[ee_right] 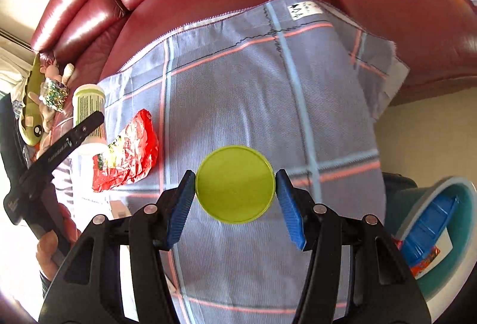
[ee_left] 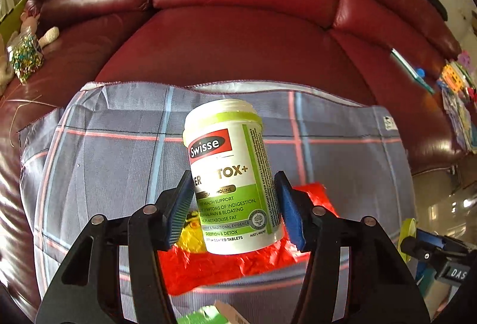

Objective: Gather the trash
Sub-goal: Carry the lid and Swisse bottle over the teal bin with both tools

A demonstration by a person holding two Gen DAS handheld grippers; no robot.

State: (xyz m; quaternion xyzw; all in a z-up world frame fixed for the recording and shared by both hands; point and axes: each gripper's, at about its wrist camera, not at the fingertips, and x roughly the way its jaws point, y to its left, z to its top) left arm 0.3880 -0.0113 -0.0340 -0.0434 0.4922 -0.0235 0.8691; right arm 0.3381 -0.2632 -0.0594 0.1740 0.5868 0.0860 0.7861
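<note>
Now, left wrist view:
Bottle: my left gripper (ee_left: 234, 209) clamps the white and green Swisse bottle (ee_left: 229, 174) low on its body, one blue pad on each side. No cap is on it.
Bottle axis: long axis runs away from me, open mouth at the far end, leaning slightly to the left.
Beneath it: a red wrapper (ee_left: 238, 261) with a yellow patch lies on the grey checked cloth (ee_left: 119, 160) spread over the red leather sofa (ee_left: 238, 40).
Right wrist view:
Lid: my right gripper (ee_right: 235, 197) grips the round yellow-green lid (ee_right: 235, 183) by its rim, a pad on each edge.
Lid facing: its flat face is turned towards the camera, held square between the jaws, above the cloth.
Off to the left: the bottle in the other gripper, a hand (ee_right: 50, 243) on that handle, the wrapper lying just beside.
Lower right: a teal bin (ee_right: 447, 264) with a blue item inside.
</note>
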